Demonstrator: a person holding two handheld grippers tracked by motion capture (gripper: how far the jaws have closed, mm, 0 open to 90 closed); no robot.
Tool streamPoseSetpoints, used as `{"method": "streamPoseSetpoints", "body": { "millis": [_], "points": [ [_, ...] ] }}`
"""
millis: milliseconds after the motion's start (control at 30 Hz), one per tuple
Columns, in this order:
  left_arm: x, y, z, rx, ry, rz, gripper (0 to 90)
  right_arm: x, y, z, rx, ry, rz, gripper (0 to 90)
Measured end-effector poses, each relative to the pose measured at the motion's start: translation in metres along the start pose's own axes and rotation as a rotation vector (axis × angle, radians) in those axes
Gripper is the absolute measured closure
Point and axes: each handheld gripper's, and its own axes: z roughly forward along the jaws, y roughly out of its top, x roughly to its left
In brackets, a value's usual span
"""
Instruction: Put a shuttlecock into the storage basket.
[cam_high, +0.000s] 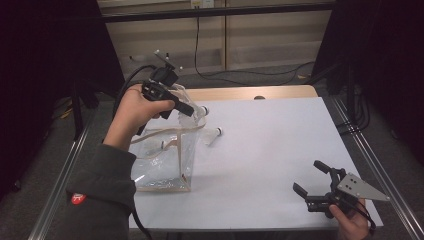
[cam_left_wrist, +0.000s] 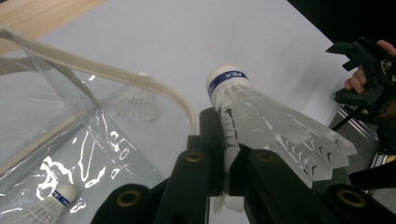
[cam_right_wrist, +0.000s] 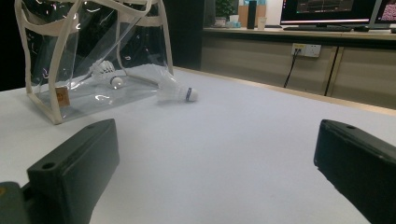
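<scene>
Table (cam_high: 280, 150) in the high view carries a clear bag (cam_high: 160, 160) at its nine o'clock side; the left gripper (cam_high: 187, 110) hangs above the bag's far rim, pinching a shuttlecock (cam_high: 200, 111), while a second shuttlecock (cam_high: 215, 135) lies on the white top just at three o'clock of the bag. At five o'clock the right gripper (cam_high: 312, 177) rests with jaws spread, well apart from the bag.

Left gripper view: the jaws press on the held shuttlecock's (cam_left_wrist: 261, 121) feather skirt, cork pointing to twelve o'clock, beside the bag's cream trim (cam_left_wrist: 116, 77).

Right gripper view: spread jaws frame bare table; the bag (cam_right_wrist: 93, 56) stands at ten o'clock, the loose shuttlecock (cam_right_wrist: 175, 91) just beside it.
</scene>
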Motion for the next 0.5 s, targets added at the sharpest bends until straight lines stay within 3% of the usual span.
{"method": "streamPoseSetpoints", "body": {
  "millis": [500],
  "points": [
    [0.0079,0.0005,-0.0078,-0.01,0.023,-0.018,89.6,-0.0004,0.0001,-0.0004,0.0,-0.001,-0.001,0.0]
  ]
}}
